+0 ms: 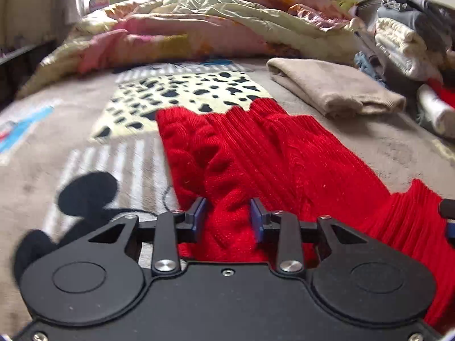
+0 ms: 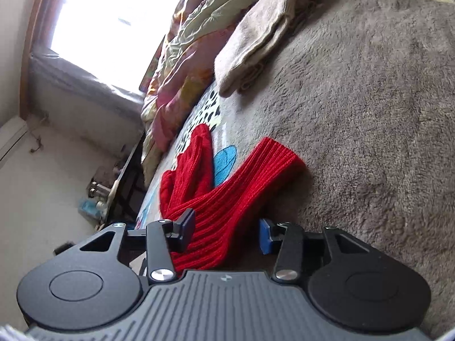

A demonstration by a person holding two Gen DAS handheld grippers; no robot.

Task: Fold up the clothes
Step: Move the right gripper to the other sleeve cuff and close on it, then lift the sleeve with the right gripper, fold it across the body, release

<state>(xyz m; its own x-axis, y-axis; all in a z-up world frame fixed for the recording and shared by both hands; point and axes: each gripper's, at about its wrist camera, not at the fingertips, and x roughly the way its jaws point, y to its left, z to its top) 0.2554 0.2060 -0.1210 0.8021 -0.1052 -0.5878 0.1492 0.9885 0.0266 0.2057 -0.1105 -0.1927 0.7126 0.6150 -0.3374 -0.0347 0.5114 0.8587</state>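
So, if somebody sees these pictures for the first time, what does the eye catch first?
First the red knitted sweater, bright on the grey blanket, with the left gripper closed on a fold of it. Behind it to the right lies a folded beige garment, and a crumpled colourful quilt fills the far end.

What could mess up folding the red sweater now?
The right tool has a gap beside the red sweater, so that ribbed end may slip out and drop. The left tool pinches only a bunched ridge of knit, so pulling might drag the sweater into wrinkles. It could also bump the folded beige sweater lying close by.
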